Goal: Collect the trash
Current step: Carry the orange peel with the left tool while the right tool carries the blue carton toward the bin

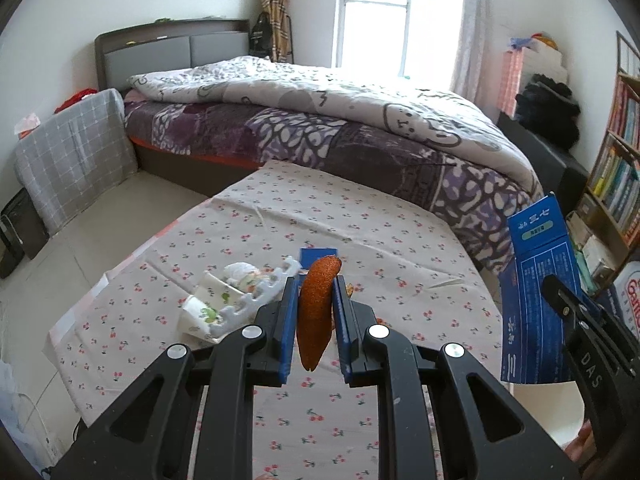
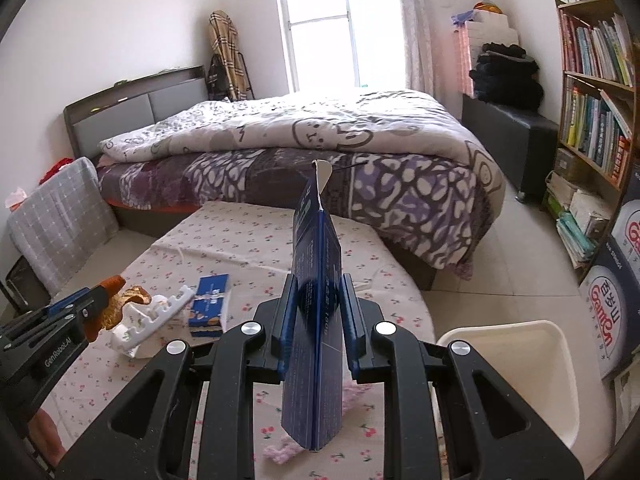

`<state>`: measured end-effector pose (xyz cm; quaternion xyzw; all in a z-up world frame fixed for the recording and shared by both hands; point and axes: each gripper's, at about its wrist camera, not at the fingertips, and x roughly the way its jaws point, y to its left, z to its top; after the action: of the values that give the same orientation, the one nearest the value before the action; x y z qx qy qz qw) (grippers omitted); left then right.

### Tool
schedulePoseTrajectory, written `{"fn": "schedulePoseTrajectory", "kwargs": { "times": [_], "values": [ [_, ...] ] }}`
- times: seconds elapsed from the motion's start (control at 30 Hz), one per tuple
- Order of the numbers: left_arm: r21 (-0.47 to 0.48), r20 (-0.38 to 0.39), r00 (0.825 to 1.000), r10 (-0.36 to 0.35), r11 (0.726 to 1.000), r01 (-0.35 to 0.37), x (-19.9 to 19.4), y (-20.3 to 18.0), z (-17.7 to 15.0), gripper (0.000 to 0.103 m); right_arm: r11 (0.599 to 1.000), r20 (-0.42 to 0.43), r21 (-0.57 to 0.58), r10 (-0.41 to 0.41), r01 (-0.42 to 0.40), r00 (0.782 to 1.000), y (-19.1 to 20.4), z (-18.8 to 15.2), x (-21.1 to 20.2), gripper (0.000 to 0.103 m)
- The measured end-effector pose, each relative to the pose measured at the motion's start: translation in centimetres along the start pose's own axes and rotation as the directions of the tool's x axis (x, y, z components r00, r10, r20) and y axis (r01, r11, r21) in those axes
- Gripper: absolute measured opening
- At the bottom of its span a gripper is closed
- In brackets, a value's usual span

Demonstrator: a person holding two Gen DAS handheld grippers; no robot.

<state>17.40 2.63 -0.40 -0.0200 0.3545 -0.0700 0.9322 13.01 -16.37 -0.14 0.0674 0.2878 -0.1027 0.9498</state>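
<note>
My left gripper (image 1: 316, 284) is shut on an orange peel (image 1: 316, 312) and holds it above the cherry-print table (image 1: 320, 216). My right gripper (image 2: 316, 284) is shut on a flattened blue carton (image 2: 314, 320), held upright; the carton also shows at the right of the left wrist view (image 1: 536, 300). On the table lie a white plastic tray piece (image 1: 256, 300), crumpled floral paper cups (image 1: 208, 304) and a small blue box (image 2: 210, 306). More orange peel (image 2: 134, 296) lies by them. A white bin (image 2: 516, 364) stands right of the table.
A bed (image 1: 320, 120) with a patterned quilt stands behind the table. A bookshelf (image 2: 596, 100) and printed boxes (image 2: 616, 304) line the right wall. A grey checked cover (image 1: 76, 156) stands at the left. A pink scrap (image 2: 280, 450) lies under the right gripper.
</note>
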Motion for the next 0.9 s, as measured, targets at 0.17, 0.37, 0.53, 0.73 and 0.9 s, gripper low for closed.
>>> {"fn": "schedulePoseTrajectory", "kwargs": {
  "times": [0.17, 0.37, 0.53, 0.73, 0.9],
  "values": [
    [0.023, -0.001, 1.0, -0.021, 1.0, 0.021, 0.1, -1.9, -0.3, 0.018, 1.0, 0.002, 0.007, -0.025, 0.025, 1.0, -1.4, 0.0, -0.4, 0.02],
    [0.048, -0.012, 0.999, -0.049, 0.998, 0.049, 0.4, -4.2, -0.7, 0.018, 0.998, -0.001, 0.027, -0.06, 0.06, 0.998, -3.8, 0.1, -0.9, 0.02],
    [0.074, -0.023, 0.997, -0.075, 0.994, 0.077, 0.6, -6.4, -1.1, 0.018, 0.995, -0.005, 0.045, -0.093, 0.093, 0.996, -5.7, 0.2, -1.2, 0.02],
    [0.111, -0.036, 0.993, -0.11, 0.987, 0.114, 0.8, -9.4, -1.7, 0.018, 0.987, -0.029, 0.073, -0.141, 0.143, 0.99, -8.4, 0.1, -1.3, 0.02],
    [0.147, -0.049, 0.99, -0.136, 0.979, 0.142, 0.9, -11.9, -2.4, 0.018, 0.978, -0.056, 0.109, -0.17, 0.176, 0.984, -11.1, 0.1, -1.4, 0.02]
  ]
}}
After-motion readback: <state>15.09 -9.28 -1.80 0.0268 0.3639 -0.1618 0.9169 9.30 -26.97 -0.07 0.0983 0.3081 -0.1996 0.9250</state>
